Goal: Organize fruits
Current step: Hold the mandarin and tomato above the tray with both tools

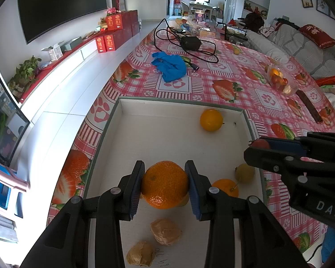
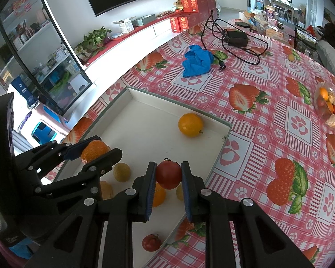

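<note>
Your left gripper (image 1: 165, 184) has its fingers clamped on a mandarin (image 1: 164, 184) above the white tray (image 1: 181, 105); two peeled segments (image 1: 165, 231) lie below, an orange (image 1: 211, 120) sits near the far wall, and your right gripper (image 1: 260, 144) crosses the right rim.

Your right gripper (image 2: 168, 175) pinches a red tomato (image 2: 168, 174) over the tray's edge; another tomato (image 2: 151, 242) lies beneath, blue gloves (image 2: 197, 60) rest on the bench (image 2: 268, 122).

Both wrist cameras look forward and down, from close above, into the white tray (image 1: 245, 120) (image 2: 221, 138) on the counter (image 1: 234, 71) (image 2: 279, 84). The left view faces from its near edge, the right from the right side. Each sees the other gripper.
</note>
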A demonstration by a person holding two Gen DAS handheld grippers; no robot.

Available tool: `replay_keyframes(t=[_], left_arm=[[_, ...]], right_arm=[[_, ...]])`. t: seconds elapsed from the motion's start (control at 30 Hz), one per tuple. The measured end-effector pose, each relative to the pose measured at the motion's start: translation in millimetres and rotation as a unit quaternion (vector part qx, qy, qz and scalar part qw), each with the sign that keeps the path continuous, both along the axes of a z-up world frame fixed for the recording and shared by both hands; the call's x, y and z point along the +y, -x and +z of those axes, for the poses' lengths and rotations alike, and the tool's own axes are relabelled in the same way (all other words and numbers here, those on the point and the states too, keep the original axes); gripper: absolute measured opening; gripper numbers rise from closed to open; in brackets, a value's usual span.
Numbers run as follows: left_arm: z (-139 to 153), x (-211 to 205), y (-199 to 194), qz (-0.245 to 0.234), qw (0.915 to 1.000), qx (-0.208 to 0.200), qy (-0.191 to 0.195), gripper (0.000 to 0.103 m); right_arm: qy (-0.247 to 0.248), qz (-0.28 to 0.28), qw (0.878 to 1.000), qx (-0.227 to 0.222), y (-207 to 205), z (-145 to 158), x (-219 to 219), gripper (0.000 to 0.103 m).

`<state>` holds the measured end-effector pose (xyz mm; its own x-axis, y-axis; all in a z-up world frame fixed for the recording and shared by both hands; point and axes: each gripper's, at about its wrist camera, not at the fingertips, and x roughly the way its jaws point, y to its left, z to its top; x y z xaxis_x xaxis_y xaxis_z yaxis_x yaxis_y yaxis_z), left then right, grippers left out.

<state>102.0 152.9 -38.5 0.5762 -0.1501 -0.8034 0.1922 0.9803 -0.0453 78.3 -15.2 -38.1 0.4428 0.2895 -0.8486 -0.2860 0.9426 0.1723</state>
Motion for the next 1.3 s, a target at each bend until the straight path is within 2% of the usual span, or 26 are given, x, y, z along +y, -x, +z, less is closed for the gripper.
replay_keyframes(t=[1.3], left_arm=[[-5.5, 1.6, -3.1, -0.001, 1.0, 0.005, -0.003, 0.041]], right_arm=[[0.0, -0.001, 1.0, 0.003, -3.8, -5.3, 0.0, 0.023]])
